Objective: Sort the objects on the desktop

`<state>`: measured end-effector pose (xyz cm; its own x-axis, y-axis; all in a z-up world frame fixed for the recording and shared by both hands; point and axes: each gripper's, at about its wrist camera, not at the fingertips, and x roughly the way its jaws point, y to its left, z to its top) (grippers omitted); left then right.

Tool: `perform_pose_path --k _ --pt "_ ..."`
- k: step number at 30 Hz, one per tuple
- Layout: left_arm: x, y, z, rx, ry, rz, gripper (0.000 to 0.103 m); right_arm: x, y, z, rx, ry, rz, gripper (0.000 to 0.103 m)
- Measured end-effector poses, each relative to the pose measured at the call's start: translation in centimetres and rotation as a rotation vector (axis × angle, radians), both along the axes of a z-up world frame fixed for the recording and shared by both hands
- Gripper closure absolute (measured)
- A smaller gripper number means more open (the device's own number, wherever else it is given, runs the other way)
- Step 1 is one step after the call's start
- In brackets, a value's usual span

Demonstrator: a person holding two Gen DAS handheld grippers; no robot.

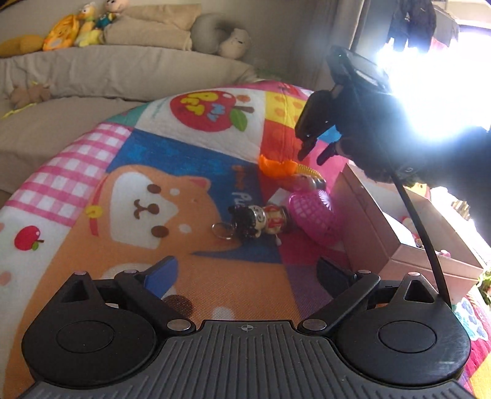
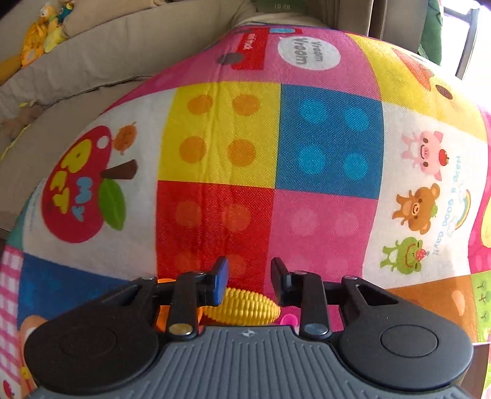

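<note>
Centrally in the left wrist view, a small doll keychain (image 1: 260,221) with black hair and a red-patterned body lies on its side on the play mat (image 1: 147,159), its metal ring (image 1: 222,230) pointing toward the left of the frame. Touching its right end is a pink mesh toy (image 1: 313,214). Just above these lie a second doll figure (image 1: 308,181) and a toy corn cob (image 1: 308,169) with orange husk leaves (image 1: 274,165).

Left gripper (image 1: 247,270): jaws spread wide at the lower edge of the frame, nothing between them, well short of the keychain.

Right gripper (image 1: 314,153): seen in the left wrist view at upper right, pointing down, fingertips just above the corn cob. In the right wrist view, the right gripper (image 2: 250,276) has its jaws partly closed with a clear gap, and the pads press on nothing. The corn cob (image 2: 245,307) lies below and behind the fingers, near the lower centre of the frame; contact cannot be confirmed.

At the right of the left wrist view, an open cardboard box (image 1: 399,239) stands on the mat; its contents are washed out by glare. A black cable (image 1: 420,227) runs across it. Beyond the mat, a beige sofa (image 1: 92,70) carries several plush toys (image 1: 79,27) at upper left.
</note>
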<state>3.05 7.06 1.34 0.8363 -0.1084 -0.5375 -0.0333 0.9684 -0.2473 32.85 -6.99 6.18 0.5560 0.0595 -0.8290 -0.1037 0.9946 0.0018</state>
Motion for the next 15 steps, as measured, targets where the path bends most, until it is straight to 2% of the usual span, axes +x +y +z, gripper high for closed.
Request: perform_pose_path --k 3,7,10,15 --pt "0.0 0.1 -0.1 -0.006 0.01 -0.017 0.003 1.1 0.4 -1.8 -0.033 0.041 -0.014 0.073" --pt "-0.2 -0.4 0.0 0.013 0.02 -0.053 0.003 -0.7 1.2 -2.5 0.042 0.116 0.059 0.072" --pt "-0.4 -0.6 0.0 0.03 0.027 -0.072 0.002 -3.7 2.8 -2.1 0.045 0.132 0.172 0.073" --pt "-1.2 -0.5 0.0 0.044 0.052 -0.096 0.002 -9.8 5.1 -1.4 0.099 0.235 0.381 0.073"
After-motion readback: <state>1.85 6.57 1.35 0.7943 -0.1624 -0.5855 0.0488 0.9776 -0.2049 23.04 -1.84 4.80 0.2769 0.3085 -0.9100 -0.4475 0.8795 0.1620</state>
